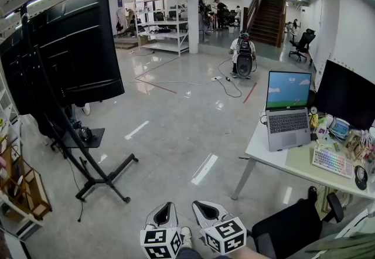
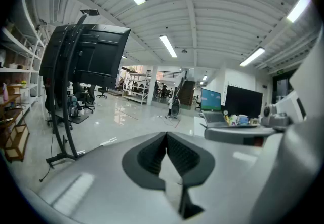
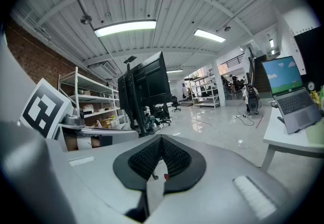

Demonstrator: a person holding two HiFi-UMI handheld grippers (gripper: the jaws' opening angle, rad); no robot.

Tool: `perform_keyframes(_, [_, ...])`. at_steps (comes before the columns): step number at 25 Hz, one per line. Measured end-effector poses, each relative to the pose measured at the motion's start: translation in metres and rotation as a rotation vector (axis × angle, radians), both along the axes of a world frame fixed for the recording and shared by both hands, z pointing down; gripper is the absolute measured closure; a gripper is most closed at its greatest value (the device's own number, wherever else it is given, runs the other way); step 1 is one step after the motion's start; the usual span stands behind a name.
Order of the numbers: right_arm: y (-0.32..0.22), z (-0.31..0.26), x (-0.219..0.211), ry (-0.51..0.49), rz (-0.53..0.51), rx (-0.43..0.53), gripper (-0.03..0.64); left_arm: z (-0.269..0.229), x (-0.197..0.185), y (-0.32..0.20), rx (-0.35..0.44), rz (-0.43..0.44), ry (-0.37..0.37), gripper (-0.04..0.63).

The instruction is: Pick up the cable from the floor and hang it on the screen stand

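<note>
Cable [image 1: 234, 92] we're after looks like the dark line on the floor [image 1: 176, 117] far ahead, well apart from us, running roughly toward us. It lies slightly right of centre, so we'd say the right hand-held gripper [image 1: 206, 212] is nearer. It and the left hand-held gripper [image 1: 162, 214] are both pressed together, empty. There's plenty of open floor, with the surface [image 1: 272, 161] edge on our right and the screen stand [image 1: 88, 164] off left.

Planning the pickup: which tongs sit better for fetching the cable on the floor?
Right, marginally. The cable lies far ahead, more in line with the right tongs than the left tongs. Both are shut, empty and far from it.
</note>
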State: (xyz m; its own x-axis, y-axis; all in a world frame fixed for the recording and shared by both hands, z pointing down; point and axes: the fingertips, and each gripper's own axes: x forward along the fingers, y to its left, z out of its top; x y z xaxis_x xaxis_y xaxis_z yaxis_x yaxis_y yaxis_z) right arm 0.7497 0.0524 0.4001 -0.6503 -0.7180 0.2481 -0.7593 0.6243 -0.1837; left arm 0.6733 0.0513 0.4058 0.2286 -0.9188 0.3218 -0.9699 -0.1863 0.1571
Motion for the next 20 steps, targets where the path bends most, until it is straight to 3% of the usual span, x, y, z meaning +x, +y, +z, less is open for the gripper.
perform_keyframes(10, [0.019, 0.006, -0.065, 0.027, -0.168, -0.015, 0.618, 0.005, -0.063, 0.029, -0.02, -0.164, -0.014, 0.588])
perform_keyframes(14, [0.031, 0.003, -0.121, 0.019, -0.29, -0.019, 0.618, -0.002, -0.119, 0.05, -0.012, -0.29, -0.013, 0.588])
perform_keyframes(20, [0.059, 0.0, -0.238, 0.03, -0.499, -0.021, 0.618, -0.002, -0.234, 0.09, -0.022, -0.502, 0.008, 0.588])
